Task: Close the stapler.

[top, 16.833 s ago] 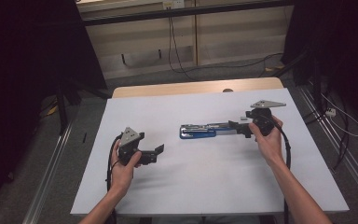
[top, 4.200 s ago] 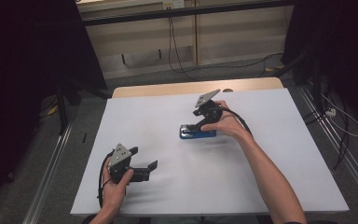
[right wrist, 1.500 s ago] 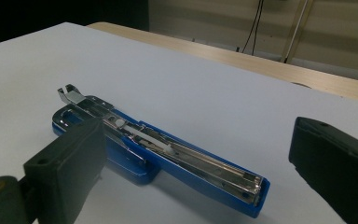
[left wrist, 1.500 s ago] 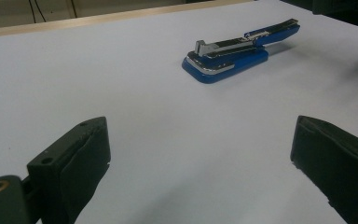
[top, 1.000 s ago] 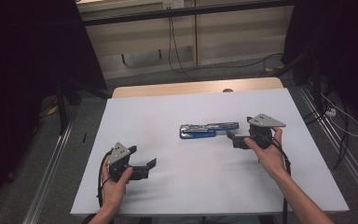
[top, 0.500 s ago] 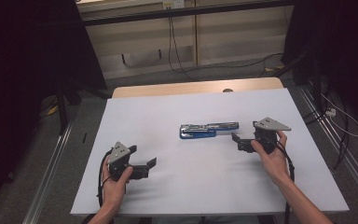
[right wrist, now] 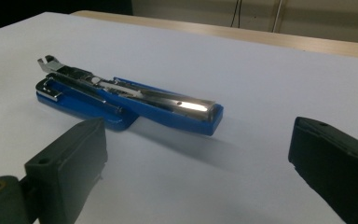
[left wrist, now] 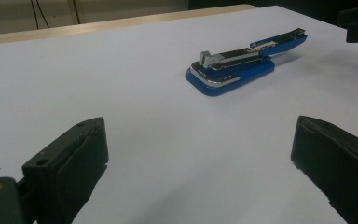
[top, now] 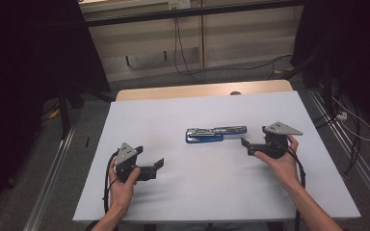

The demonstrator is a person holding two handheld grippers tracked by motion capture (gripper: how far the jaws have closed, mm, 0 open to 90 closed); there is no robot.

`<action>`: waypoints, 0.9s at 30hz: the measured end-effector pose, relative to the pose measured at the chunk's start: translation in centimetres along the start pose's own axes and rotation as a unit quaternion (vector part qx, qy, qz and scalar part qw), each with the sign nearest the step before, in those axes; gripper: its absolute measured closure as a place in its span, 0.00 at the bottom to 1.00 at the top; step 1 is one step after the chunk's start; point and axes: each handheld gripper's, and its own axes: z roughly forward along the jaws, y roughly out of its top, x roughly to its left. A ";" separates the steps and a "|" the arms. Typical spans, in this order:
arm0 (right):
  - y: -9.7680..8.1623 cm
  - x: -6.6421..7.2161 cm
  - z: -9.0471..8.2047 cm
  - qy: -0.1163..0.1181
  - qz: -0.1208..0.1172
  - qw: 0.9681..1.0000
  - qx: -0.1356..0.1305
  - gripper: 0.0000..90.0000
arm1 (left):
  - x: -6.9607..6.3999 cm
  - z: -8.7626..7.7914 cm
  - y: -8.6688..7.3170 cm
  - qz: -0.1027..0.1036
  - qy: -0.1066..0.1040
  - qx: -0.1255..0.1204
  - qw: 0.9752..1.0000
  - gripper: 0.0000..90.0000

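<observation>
While its jaws stand wide apart on nothing, the right gripper (top: 251,146) sits at centre right of the high view; the left gripper (top: 155,167), equally agape, waits lower left. Between them, just above frame centre, the blue stapler (top: 215,134) lies swung open flat on the white table (top: 212,192), untouched.

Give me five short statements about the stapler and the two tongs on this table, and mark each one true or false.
1. The blue stapler lies swung open and flat on the white table. True.
2. The right tongs are clamped on the stapler. False: their jaws stand wide apart, with the stapler lying beyond them, untouched.
3. The left tongs are open and hold nothing. True.
4. The stapler sits between the jaws of the left tongs. False: it lies well beyond them, farther up the table.
5. The stapler is red. False: its body is blue, with silver metal parts.
</observation>
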 end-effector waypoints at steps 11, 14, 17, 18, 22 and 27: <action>0.0 0.4 0.2 0.030 -0.010 0.999 0.010 0.24 | -1.7 2.0 1.4 0.031 -0.023 0.015 0.999 0.06; 0.0 0.4 0.2 0.035 -0.009 0.999 0.011 0.31 | -2.1 2.9 2.0 0.045 -0.018 0.023 0.999 0.08; -0.1 0.4 0.2 0.042 -0.013 0.999 0.020 0.38 | -2.4 3.5 2.6 0.038 -0.031 0.023 0.999 0.09; -0.1 0.4 0.3 0.045 -0.010 0.999 0.024 0.41 | -2.5 3.7 2.8 0.038 -0.033 0.022 0.998 0.09; -0.1 0.4 0.4 0.048 -0.011 0.998 0.028 0.49 | -2.8 4.5 3.4 0.043 -0.034 0.019 0.998 0.09; -0.1 0.6 0.5 0.055 -0.025 0.998 0.035 0.64 | -2.7 5.6 3.8 0.040 -0.040 0.010 0.998 0.08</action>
